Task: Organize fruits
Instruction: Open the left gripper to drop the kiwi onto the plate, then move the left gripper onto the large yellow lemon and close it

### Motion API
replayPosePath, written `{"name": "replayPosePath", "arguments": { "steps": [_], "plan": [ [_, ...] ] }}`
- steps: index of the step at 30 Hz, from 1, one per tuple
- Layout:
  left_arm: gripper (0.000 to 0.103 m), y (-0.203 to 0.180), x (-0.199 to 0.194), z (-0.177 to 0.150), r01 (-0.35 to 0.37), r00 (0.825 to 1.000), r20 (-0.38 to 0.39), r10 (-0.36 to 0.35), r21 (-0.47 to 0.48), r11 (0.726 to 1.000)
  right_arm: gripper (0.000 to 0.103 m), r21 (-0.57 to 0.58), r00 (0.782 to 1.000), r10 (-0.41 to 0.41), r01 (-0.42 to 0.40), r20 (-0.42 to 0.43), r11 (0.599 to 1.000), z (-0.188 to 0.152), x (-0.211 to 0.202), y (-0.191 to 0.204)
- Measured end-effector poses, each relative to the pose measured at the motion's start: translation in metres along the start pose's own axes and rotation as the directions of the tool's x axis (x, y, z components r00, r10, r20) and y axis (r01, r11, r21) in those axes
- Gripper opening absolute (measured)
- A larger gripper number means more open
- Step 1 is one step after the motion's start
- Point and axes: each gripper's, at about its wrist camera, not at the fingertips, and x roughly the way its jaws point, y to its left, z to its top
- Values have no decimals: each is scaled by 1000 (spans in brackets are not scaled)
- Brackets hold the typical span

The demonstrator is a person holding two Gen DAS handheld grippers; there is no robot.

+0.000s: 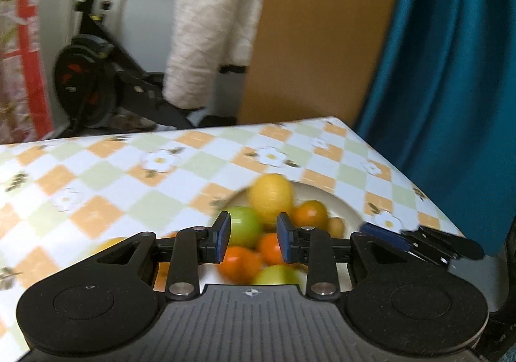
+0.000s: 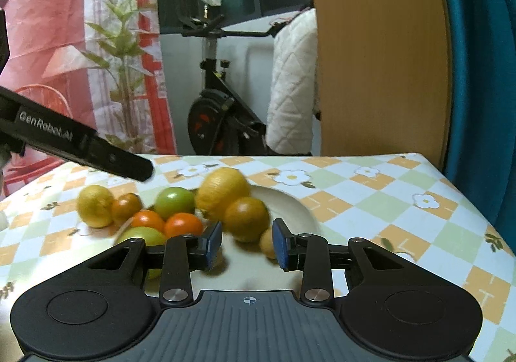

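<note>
A cream plate [image 2: 290, 200] on the checkered table holds several fruits: a large yellow lemon [image 2: 222, 191], a green apple [image 2: 174, 200], orange tangerines [image 2: 183, 225] and a brownish orange [image 2: 246, 218]. A second lemon [image 2: 94, 205] and a dark tangerine [image 2: 126, 205] lie left of the plate on the cloth. My right gripper [image 2: 246, 244] is open and empty, just in front of the brownish orange. My left gripper [image 1: 254, 239] is open and empty above the plate's fruit [image 1: 271, 194], with the green apple [image 1: 243, 226] beyond its left finger. The left gripper's body shows in the right wrist view [image 2: 80, 142].
The table [image 1: 129, 175] has a floral checkered cloth; its right edge [image 2: 467, 200] and far edge are close. Behind stand an exercise bike [image 2: 213, 110], a white quilted cover [image 2: 293, 81], a wooden panel [image 2: 380, 49] and a teal curtain [image 1: 451, 55].
</note>
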Motion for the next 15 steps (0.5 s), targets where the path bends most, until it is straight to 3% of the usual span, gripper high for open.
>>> {"name": "replayPosePath", "arguments": {
  "steps": [10,15],
  "plan": [
    [33,70,-46,1,-122,992,20,124,-85,989,32,25,995,101,-101,-22,995,15,9,50],
    [33,95,-57,1,-135,990,27,138,-113,984,33,-2,990,135,-135,-40,991,27,22,76]
  ]
}}
